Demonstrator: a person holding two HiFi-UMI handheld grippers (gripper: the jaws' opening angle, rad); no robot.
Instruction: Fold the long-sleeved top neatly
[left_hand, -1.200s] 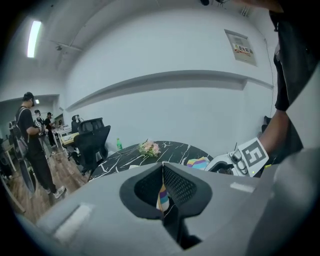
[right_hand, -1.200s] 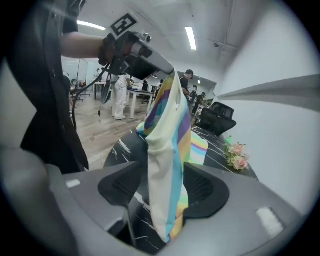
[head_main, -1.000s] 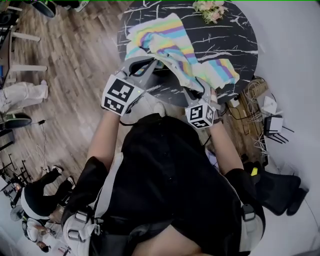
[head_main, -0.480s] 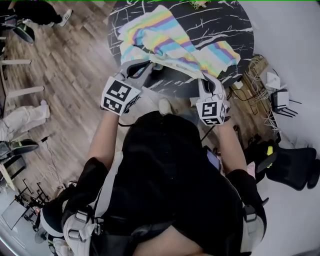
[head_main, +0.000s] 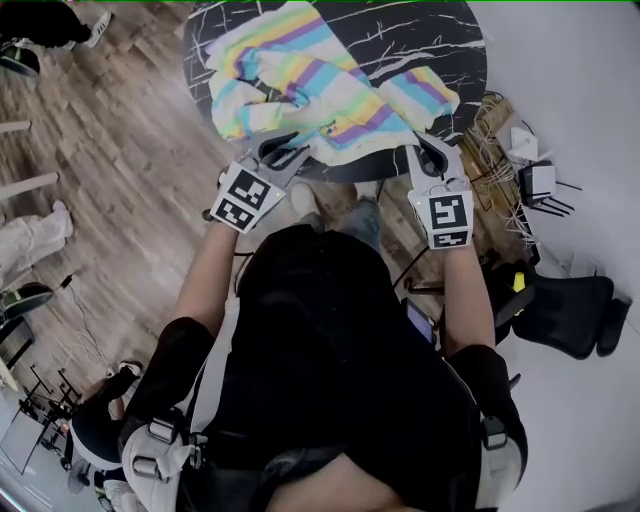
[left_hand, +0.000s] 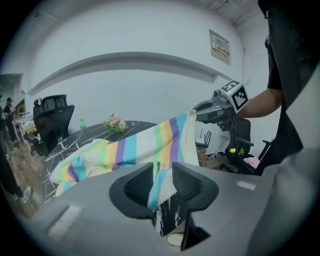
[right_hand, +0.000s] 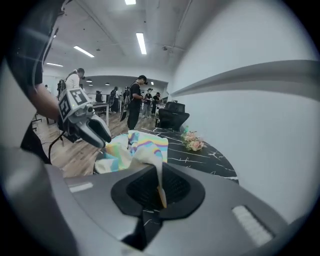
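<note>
Since the earlier frame, both grippers have spread further apart and the striped top's near edge is drawn out between them.

Head view: long-sleeved top (head_main: 300, 80) lies on the dark marbled table (head_main: 440, 40), long axis running left to right across the near half. Its near edge hangs off the rim towards the person. Left gripper (head_main: 283, 153) is at the left end of that edge, right gripper (head_main: 428, 150) at the right end.

Left gripper view: jaws of the left gripper (left_hand: 163, 182) stand partly apart, having just been opening. A fold of the top (left_hand: 130, 147) hangs loose in the gap. The cloth stretches up to the right gripper (left_hand: 210, 112).

Right gripper view: right gripper (right_hand: 160, 187) is closed tight on a thin edge of the top (right_hand: 145, 147). The rest lies bunched on the table (right_hand: 200, 160) beyond, with the left gripper (right_hand: 95, 131) alongside.
</note>
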